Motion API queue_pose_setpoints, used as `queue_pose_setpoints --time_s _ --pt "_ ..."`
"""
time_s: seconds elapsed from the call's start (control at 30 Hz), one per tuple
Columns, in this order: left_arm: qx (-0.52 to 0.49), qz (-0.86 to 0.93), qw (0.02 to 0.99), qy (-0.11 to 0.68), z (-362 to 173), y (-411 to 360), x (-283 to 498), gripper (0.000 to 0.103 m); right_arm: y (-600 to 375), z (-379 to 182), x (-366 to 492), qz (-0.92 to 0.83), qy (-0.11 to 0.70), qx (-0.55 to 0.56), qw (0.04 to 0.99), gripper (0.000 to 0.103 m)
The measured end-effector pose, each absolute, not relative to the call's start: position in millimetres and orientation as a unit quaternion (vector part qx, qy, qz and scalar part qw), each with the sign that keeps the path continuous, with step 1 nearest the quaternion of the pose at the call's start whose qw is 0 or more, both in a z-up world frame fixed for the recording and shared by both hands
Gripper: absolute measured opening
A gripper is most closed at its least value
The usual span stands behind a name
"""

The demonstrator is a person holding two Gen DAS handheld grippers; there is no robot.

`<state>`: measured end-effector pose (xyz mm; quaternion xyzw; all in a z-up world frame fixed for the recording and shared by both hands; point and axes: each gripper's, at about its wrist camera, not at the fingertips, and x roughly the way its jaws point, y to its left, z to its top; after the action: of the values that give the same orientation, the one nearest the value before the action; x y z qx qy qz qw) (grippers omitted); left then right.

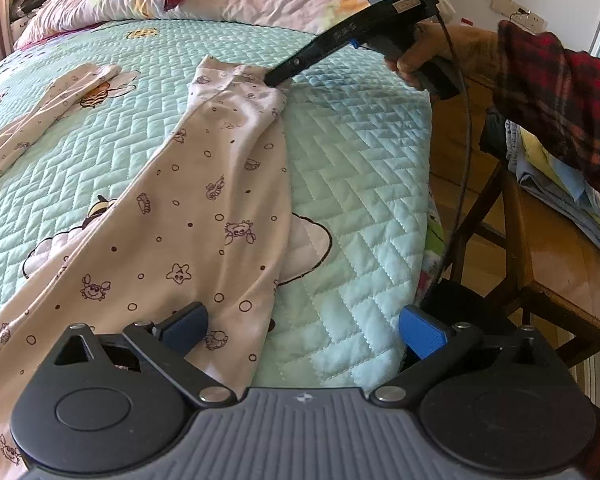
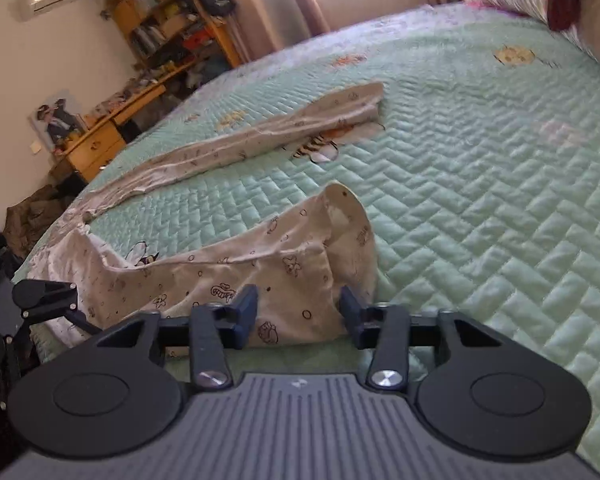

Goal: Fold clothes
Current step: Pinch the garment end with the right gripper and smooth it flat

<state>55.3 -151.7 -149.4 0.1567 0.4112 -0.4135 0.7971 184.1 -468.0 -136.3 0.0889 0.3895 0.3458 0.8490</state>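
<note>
Right tool (image 2: 298, 312) straddles the pyjama trousers' (image 2: 260, 280) cuff; contact unclear.

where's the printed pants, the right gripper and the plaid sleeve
printed pants (image 1: 204, 200), left wrist view, middle of the near leg
right gripper (image 2: 298, 312), right wrist view, midway between its blue fingertips
plaid sleeve (image 1: 556, 92), left wrist view, forearm part of the red check cloth

No readable text, brand or number anywhere. Small label on right gripper body (image 1: 405, 5) too blurred to read. Wall poster (image 2: 56, 120) shows figures only, no legible lettering.
</note>
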Motion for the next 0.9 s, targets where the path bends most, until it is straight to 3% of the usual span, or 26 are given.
queue_pose_setpoints --time_s 0.03,0.23,0.5,0.6,0.8,0.9 --pt "0.156 -0.412 0.798 0.411 -149.3 -151.3 55.7 0.102 -464.7 -134.8 183.9 0.334 0.398 0.081 0.85 0.001" --pt "0.185 -0.388 0.814 0.39 -148.6 -150.9 51.3 0.102 -436.6 -109.6 168.6 0.298 0.418 0.078 0.855 0.001" --pt "0.193 -0.378 0.826 0.37 -139.2 -135.6 47.5 0.102 -462.9 -44.1 156.4 0.26 0.37 0.252 0.855 0.001" --pt "0.162 -0.401 0.814 0.387 -137.5 -129.4 50.4 0.102 -468.1 -26.7 151.8 0.242 0.383 0.237 0.859 0.001" --pt "0.11 -0.435 0.789 0.42 -145.0 -120.4 58.6 0.102 -488.8 -72.1 129.2 0.174 0.46 0.166 0.854 0.003" --pt "0.151 -0.415 0.795 0.417 -145.9 -127.7 56.9 0.102 -506.7 -94.0 116.2 0.139 0.433 0.196 0.869 0.008"
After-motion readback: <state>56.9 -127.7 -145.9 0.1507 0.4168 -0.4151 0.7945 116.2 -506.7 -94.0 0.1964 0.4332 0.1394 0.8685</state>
